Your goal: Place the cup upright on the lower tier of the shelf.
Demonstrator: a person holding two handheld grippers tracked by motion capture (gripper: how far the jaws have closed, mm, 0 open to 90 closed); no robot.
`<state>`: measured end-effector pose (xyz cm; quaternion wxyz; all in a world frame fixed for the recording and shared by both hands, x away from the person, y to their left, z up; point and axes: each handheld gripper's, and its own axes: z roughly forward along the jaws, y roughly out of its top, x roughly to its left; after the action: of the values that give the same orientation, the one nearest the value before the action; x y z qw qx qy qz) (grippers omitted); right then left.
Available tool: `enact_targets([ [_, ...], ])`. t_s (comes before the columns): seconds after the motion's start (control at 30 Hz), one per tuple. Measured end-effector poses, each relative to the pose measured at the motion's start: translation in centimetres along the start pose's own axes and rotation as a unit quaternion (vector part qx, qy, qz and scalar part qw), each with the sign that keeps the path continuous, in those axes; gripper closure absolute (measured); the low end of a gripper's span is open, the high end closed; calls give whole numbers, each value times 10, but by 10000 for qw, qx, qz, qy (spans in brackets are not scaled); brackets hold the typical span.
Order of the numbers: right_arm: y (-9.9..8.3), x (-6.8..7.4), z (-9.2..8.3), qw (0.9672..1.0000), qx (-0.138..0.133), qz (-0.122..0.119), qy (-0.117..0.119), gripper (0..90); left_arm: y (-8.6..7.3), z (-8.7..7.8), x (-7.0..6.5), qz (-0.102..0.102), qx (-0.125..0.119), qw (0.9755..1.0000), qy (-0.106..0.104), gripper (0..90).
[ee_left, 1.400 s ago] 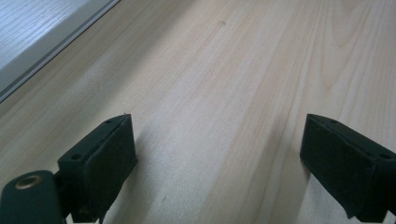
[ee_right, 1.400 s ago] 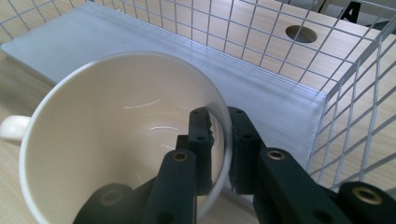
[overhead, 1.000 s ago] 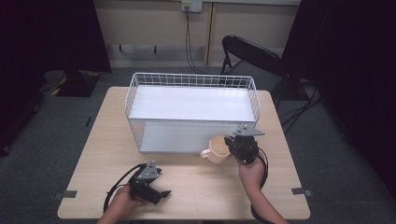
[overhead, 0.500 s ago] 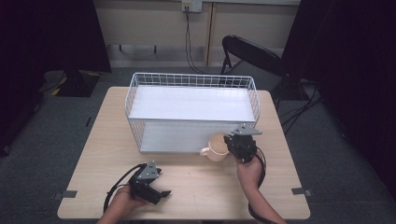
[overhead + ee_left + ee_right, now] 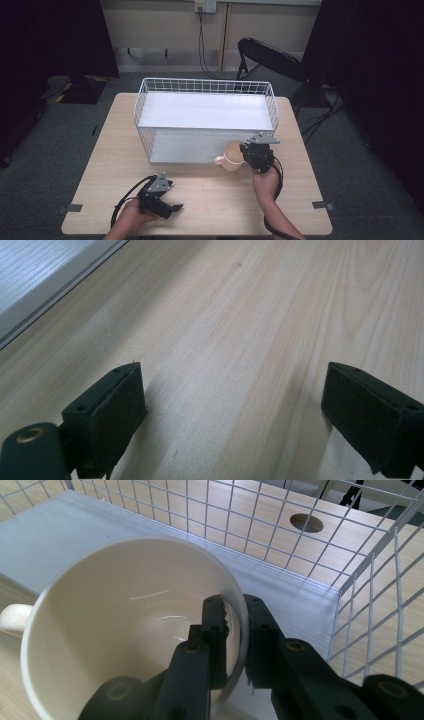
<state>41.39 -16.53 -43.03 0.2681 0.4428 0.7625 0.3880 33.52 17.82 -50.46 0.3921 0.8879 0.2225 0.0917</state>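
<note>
Where carpet shows grey, table [image 5: 210, 200], 1 chair [image 5: 270, 57].

A lab-like recording room: black curtains [image 5: 60, 35], lone wooden table [image 5: 210, 200], folding chair [image 5: 270, 57], grey carpet [image 5: 40, 165].

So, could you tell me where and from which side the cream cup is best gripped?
By its rim wall, on the side away from the handle, as the right gripper has it now: one jaw inside the cup, one outside. The wall is thin and the mouth open, and that side faces the hand. The wire basket stands close behind, so come from the person's side.
</note>
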Motion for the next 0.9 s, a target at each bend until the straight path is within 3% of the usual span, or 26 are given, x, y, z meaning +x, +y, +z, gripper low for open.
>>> enact_targets([
  [0.9,5,1,7,9998,-14,-19,-216,815,0,0,0,2,0,10000,1,99],
])
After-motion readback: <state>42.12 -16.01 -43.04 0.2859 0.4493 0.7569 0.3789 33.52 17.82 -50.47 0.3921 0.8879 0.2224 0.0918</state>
